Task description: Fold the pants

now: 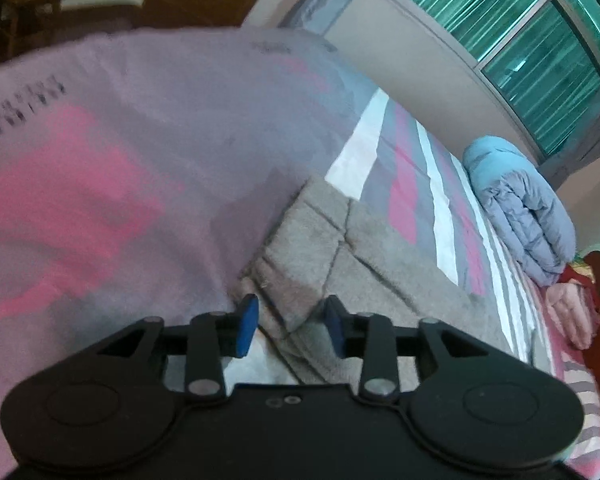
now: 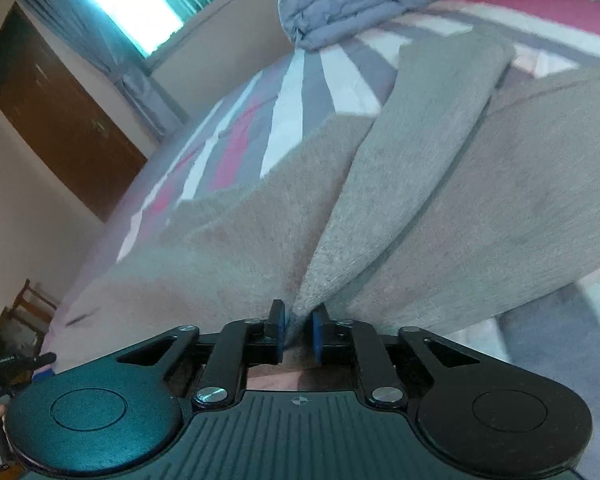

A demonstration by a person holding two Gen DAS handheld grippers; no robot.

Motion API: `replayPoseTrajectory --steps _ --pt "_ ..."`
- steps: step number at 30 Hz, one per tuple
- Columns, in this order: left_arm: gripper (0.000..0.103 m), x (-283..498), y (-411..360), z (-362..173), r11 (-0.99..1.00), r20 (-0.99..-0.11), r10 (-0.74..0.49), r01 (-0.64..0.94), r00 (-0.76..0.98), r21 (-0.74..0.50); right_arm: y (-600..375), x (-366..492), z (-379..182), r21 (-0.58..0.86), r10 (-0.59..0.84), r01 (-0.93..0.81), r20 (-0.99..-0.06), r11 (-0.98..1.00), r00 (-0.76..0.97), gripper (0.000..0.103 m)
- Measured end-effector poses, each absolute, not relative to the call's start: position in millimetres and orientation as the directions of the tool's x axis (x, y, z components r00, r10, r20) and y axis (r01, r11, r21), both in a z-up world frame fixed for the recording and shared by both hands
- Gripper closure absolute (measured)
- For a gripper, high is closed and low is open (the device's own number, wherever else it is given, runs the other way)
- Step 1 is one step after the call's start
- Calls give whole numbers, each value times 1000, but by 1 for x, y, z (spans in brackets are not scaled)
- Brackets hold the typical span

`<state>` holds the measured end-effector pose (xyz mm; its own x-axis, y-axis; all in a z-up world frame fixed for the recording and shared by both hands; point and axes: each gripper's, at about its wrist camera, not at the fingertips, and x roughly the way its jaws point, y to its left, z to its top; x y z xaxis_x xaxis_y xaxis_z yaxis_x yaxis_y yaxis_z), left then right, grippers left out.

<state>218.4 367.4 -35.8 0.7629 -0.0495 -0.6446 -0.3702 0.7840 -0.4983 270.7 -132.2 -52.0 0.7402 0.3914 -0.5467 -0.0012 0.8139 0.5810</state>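
Observation:
Grey-beige pants [image 2: 440, 200] lie on a bed with a pink, grey and white striped sheet [image 1: 100, 160]. In the right wrist view my right gripper [image 2: 298, 330] is shut on a raised fold of the pants, which rises from the blue pads [image 2: 279, 330] as a ridge toward the far side. In the left wrist view the pants [image 1: 340, 248] lie partly folded just ahead of my left gripper [image 1: 292, 326]. Its blue pads [image 1: 247, 326] stand apart and hold nothing.
A rolled blue-grey quilt [image 1: 520, 208] and a pink bundle [image 1: 572, 312] lie at the bed's far side below a green-curtained window [image 1: 520, 40]. A brown door [image 2: 60, 120] and a wooden chair [image 2: 20, 320] stand beyond the bed. The left gripper shows at the edge [image 2: 8, 364].

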Motion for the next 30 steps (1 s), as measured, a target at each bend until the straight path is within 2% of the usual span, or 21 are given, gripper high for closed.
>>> replayPoseTrajectory --steps 4,6,7,8,10,11,12,14,17,21,22,23,30 --pt "75 215 332 -10 842 -628 -14 -329 778 -427 -148 257 -36 554 319 15 -501 832 804 89" --pt "62 224 305 -4 876 -626 -12 -294 779 -383 -156 259 -29 554 289 37 -489 832 823 89" --pt "47 231 287 -3 898 -633 3 -280 774 -338 -157 262 -26 547 268 55 -493 836 828 89" --pt "40 236 272 -4 915 -635 22 -272 772 -298 -158 267 -24 542 254 67 -495 838 831 88" --pt "42 246 244 -12 940 -658 44 -254 752 -227 -158 276 -20 531 232 81 -497 843 836 73" --pt "42 250 233 -19 946 -672 39 -245 740 -214 -156 281 -18 514 210 92 -499 853 841 56" --pt "42 254 224 -27 950 -689 31 -236 724 -206 -157 285 -16 500 194 97 -499 861 845 48" --pt "42 259 208 -47 958 -734 64 -247 676 -144 -154 296 -13 466 171 102 -508 879 844 48" --pt "40 254 188 -61 968 -709 148 -247 690 -39 -146 322 -12 392 151 95 -551 915 821 48" --pt "39 251 188 -62 968 -707 155 -249 690 -31 -133 349 -26 250 103 81 -643 965 759 49" --pt "39 251 188 -61 969 -710 149 -243 688 -33 -131 350 -30 207 80 77 -657 975 749 53" --pt "39 251 190 -60 971 -712 142 -238 688 -35 -130 348 -33 164 52 77 -667 984 743 99" --pt "39 254 190 -63 971 -703 131 -235 699 -53 -177 269 -43 282 99 106 -627 954 773 101"
